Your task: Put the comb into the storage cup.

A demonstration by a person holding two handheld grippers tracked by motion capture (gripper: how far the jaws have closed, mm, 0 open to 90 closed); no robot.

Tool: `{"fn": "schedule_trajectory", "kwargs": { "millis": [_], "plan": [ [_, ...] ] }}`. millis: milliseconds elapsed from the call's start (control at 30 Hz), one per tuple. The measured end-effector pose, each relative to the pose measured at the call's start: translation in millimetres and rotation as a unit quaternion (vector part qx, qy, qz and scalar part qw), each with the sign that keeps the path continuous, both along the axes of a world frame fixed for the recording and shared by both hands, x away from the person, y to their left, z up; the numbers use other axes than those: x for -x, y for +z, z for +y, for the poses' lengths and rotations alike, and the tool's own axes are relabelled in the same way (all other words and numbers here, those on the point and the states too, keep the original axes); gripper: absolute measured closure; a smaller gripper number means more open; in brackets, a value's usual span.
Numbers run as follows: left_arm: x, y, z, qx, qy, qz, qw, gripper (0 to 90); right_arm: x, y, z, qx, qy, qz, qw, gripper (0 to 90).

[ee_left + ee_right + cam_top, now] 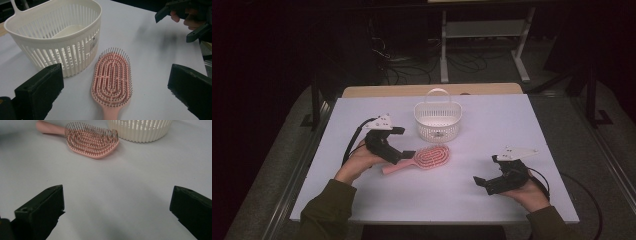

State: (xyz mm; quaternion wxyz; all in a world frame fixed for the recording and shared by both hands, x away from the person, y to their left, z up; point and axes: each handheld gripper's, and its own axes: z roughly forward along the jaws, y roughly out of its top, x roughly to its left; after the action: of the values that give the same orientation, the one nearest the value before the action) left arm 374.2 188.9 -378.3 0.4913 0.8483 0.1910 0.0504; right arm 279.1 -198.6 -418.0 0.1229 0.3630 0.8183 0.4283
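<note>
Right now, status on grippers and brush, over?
Left gripper open, jaws either side of the brush handle. Right gripper open, off to the side. Brush flat on table, bristles up, beside basket. Nothing in the way.

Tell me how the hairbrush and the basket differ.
The hairbrush is pink; the basket is white. The hairbrush lies flat, bristles up; the basket stands upright with its handle raised. The hairbrush is nearer the left gripper; the basket sits farther back. Both rest on the table.
</note>
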Motion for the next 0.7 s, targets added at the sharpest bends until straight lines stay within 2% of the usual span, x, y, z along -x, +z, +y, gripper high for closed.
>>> {"fn": "schedule_trajectory", "kwargs": {
  "millis": [367, 700],
  "plan": [
    [-7.4, 1.9, -13.1, -0.003, -0.010, -0.004, 0.9999, 0.1, 0.1, -0.3, -1.0, -0.001, -0.003, -0.001, 1.0000, 0.0],
    [-11.2, -1.4, -17.4, -0.005, -0.015, -0.001, 0.9999, 0.1, -0.9, -0.6, -1.3, -0.002, -0.004, 0.001, 1.0000, 0.0]
  ]
}}
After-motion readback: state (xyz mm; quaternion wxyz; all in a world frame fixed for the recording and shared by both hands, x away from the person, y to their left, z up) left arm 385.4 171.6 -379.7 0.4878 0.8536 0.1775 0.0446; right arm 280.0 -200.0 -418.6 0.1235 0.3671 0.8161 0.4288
